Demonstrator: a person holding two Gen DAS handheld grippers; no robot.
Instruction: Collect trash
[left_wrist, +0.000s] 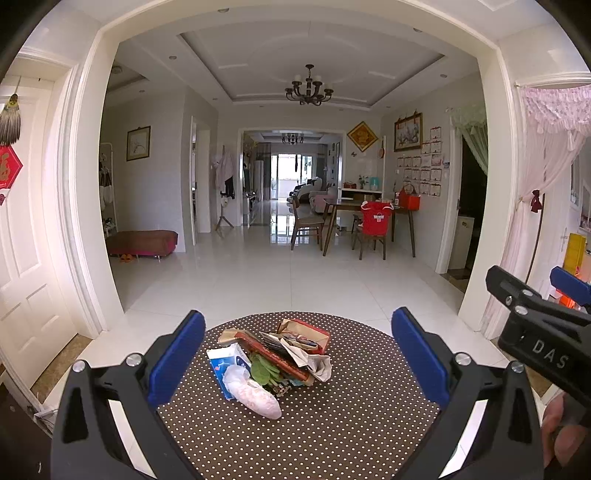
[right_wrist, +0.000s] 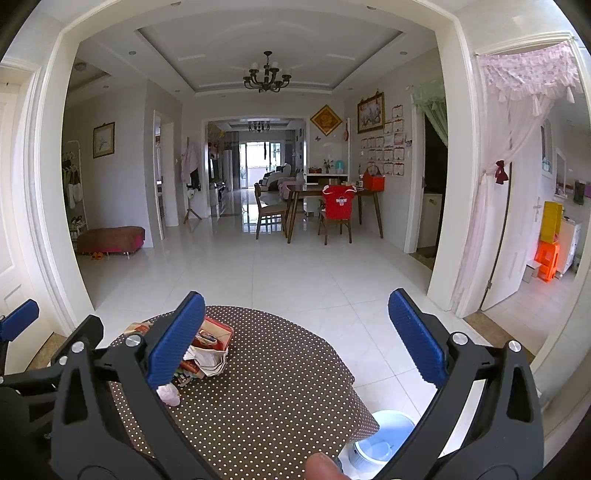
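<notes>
A heap of trash (left_wrist: 275, 360) lies on a round table (left_wrist: 351, 424) with a brown polka-dot cloth: red cardboard, crumpled paper, a blue-and-white packet, a green leaf and a white plastic wad (left_wrist: 258, 397). My left gripper (left_wrist: 297, 356) is open, its blue pads wide on either side of the heap and short of it. My right gripper (right_wrist: 295, 339) is open too, held to the right of the heap (right_wrist: 207, 350), whose left part its left finger (right_wrist: 175, 347) hides. The right gripper (left_wrist: 535, 291) also shows at the right edge of the left wrist view.
A light blue bin (right_wrist: 384, 439) stands on the white tile floor just right of the table (right_wrist: 266, 387). Beyond is an open hall with a dining table and chairs (left_wrist: 369, 225) and a low red bench (left_wrist: 142, 242). Part of a finger (right_wrist: 323, 467) shows at the bottom.
</notes>
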